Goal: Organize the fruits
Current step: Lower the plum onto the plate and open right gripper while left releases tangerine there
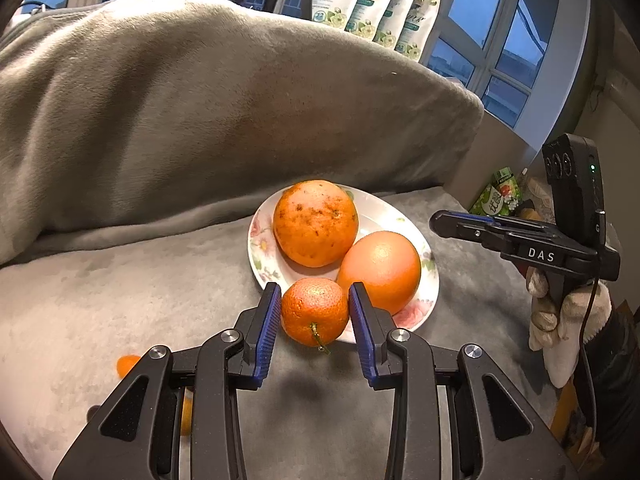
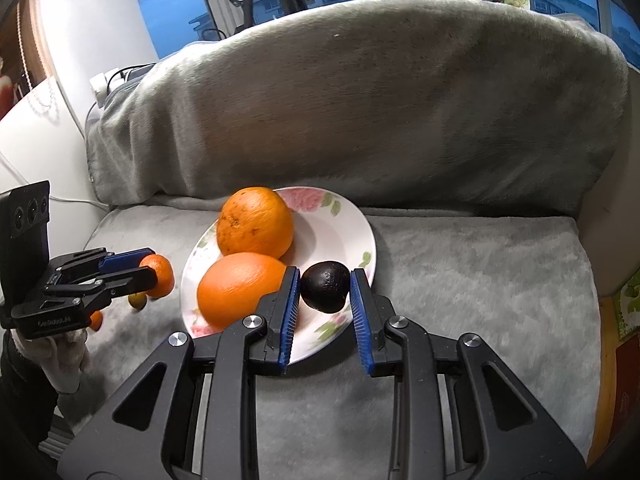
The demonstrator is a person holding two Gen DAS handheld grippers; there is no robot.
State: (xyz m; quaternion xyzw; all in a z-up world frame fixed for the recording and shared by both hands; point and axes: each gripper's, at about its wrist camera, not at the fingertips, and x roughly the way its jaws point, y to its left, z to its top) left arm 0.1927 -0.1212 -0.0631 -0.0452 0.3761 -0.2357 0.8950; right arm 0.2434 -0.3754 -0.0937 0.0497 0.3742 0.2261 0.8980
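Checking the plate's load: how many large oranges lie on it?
2: a speckled orange on the plate's far side, and a smooth orange nearer, touching it. None looks hidden.

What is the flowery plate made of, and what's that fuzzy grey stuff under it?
The flowery plate looks like glazed ceramic, maybe porcelain: white, glossy, with printed pink roses and light shining off its rim. It could be melamine; looks alone can't settle it. The grey cover looks like plush fleece fabric: matte, with short fuzzy pile and soft folds.

Grey plush cushion carries floral plate; small orange fruits lie beside it.
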